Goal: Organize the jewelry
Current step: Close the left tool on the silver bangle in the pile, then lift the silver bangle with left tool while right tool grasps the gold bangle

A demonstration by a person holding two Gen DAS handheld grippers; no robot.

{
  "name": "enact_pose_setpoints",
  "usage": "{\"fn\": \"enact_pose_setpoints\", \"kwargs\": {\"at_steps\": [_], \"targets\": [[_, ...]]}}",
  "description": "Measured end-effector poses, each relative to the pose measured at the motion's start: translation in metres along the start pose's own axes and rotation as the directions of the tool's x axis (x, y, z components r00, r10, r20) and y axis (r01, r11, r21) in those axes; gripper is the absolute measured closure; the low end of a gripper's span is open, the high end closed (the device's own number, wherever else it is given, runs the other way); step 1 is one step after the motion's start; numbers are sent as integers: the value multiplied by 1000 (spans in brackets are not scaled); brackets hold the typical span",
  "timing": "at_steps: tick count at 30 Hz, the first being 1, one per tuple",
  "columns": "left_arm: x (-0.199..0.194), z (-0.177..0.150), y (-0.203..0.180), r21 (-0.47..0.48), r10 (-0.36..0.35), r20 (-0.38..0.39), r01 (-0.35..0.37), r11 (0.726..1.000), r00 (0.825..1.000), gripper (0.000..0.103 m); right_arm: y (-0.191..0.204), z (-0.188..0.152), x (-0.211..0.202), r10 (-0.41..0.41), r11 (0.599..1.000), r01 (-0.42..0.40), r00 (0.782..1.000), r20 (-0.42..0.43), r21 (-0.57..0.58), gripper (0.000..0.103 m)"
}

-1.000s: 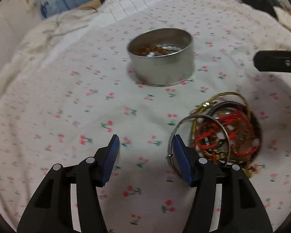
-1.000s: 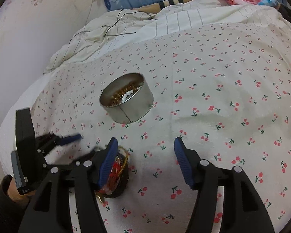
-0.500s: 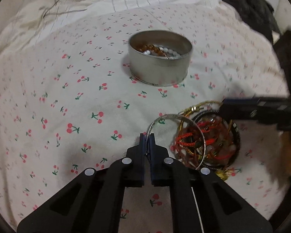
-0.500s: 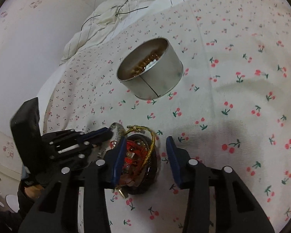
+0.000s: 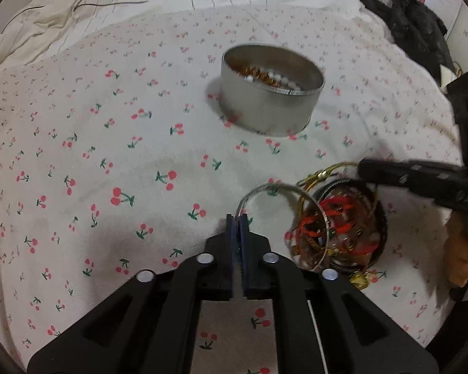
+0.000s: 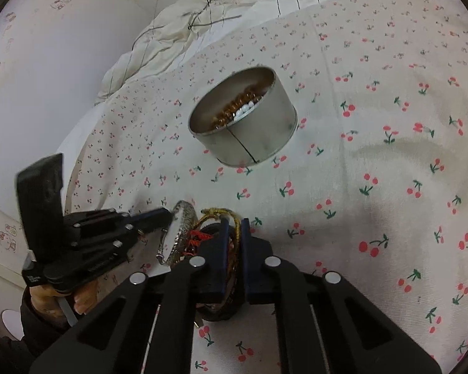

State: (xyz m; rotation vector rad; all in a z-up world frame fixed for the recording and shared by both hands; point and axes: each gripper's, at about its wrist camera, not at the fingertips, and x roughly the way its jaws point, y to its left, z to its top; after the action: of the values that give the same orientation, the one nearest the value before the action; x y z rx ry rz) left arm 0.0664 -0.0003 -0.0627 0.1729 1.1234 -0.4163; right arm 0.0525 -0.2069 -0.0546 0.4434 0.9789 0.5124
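While both jaws pinch bangles (image 5: 284,218), beads (image 5: 265,78) (amber, white) fill the tin (image 5: 265,112).

1 tin (image 5: 271,99), 1 bangle pile (image 5: 343,227), 2 grippers (image 5: 237,222).

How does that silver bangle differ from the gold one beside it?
The silver bangle is a plain, smooth band; the gold bangle looks twisted like rope. The silver one is pinched by the left claw and stands on edge clear of the pile; the gold one is pinched by the right claw and stays tangled in it. Both are thin round hoops.
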Motion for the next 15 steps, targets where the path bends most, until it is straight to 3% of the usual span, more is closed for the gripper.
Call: {"fn": "enact_pose_setpoints", "kwargs": {"at_steps": [5, 7, 12, 15], "targets": [[3, -4, -7, 42, 35, -6, -35, 999, 999, 96, 8, 1, -4, 21, 999, -21, 1000, 19, -30, 98], [-1, -5, -8, 51, 26, 3, -26, 998, 1000, 101, 11, 1, -9, 35, 998, -34, 999, 35, -44, 99], [-28, 1, -2, 17, 1, 89, -2, 1000, 996, 102, 14, 3, -15, 81, 995, -78, 995, 56, -55, 99], [-26, 1, 6, -8, 21, 83, -20, 1000, 996, 102, 5, 3, -8, 61, 998, -61, 998, 26, -17, 98]]}}
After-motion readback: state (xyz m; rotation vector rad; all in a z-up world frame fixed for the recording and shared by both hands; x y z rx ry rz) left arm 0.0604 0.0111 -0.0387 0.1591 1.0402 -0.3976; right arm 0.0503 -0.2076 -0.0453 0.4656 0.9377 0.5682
